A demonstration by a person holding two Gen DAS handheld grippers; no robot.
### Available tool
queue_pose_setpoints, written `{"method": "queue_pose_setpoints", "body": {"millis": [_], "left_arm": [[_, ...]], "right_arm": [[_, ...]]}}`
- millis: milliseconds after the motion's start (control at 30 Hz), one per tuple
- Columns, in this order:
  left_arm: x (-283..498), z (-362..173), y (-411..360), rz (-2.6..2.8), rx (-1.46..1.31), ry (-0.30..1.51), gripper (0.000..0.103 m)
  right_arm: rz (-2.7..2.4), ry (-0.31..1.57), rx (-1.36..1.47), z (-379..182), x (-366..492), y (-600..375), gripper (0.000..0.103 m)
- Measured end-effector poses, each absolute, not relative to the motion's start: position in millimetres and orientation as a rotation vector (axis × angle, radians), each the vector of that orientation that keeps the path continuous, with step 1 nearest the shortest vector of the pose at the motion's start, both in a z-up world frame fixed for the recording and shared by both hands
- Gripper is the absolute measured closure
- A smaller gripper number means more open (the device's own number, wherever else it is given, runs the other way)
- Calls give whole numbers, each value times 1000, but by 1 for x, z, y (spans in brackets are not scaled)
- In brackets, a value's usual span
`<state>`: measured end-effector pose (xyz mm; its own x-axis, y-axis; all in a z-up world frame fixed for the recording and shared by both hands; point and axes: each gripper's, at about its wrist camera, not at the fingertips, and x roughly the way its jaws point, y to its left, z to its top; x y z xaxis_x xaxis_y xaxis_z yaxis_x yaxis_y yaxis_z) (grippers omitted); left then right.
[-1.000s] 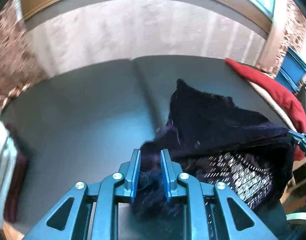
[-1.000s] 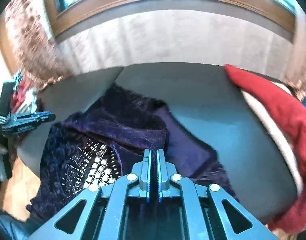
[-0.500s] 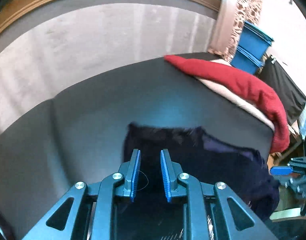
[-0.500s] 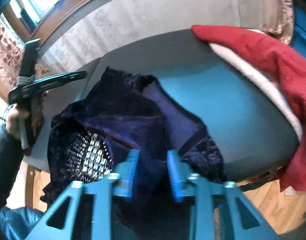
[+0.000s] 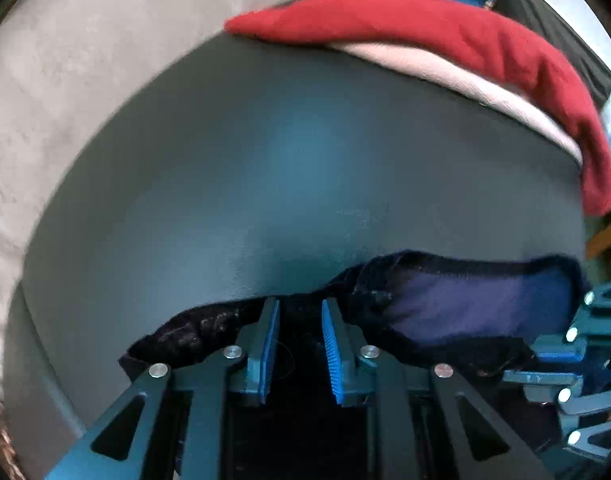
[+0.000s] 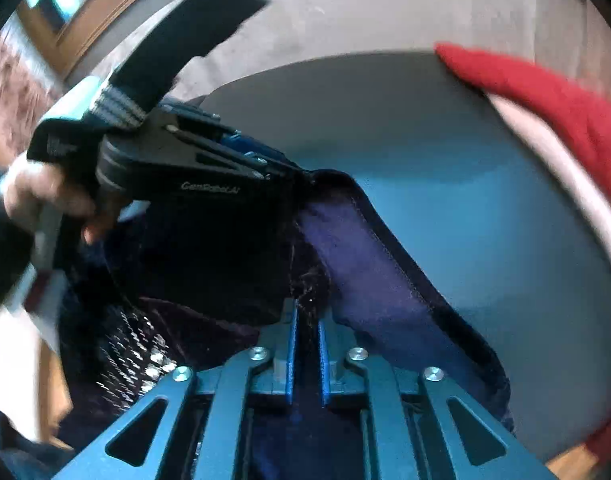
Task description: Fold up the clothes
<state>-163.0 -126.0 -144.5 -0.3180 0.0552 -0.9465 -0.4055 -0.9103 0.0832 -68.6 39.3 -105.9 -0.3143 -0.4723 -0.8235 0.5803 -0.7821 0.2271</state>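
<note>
A wide grey-blue matte counter [image 5: 289,168] carries everything. Along its far right edge lies a red knitted garment [image 5: 485,44] atop a folded cream cloth [image 5: 457,76]. At the counter's near edge sits the dark navy velvet garment [image 6: 369,264], crumpled, with a lighter purple lining turned up and a silver-beaded panel [image 6: 133,364] hanging off the near edge. The left tongs [image 5: 299,340] stand parted over the garment's near-left edge, dark fabric between the blue pads. The right tongs [image 6: 305,354] are nearly closed, a narrow gap showing; whether fabric is pinched I cannot tell.
</note>
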Motion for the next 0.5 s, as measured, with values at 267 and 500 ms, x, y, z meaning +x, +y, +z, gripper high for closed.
{"method": "queue_pose_setpoints", "body": {"millis": [267,500], "left_arm": [[-149,-142,-225,2557,-1747,311,102],[-119,-141,-345,2785,-1940,93,103]], "right_arm": [[-2250,163,1095,-64,-69,41,94],[-2368,64,957,-12,-99,52,95]]}}
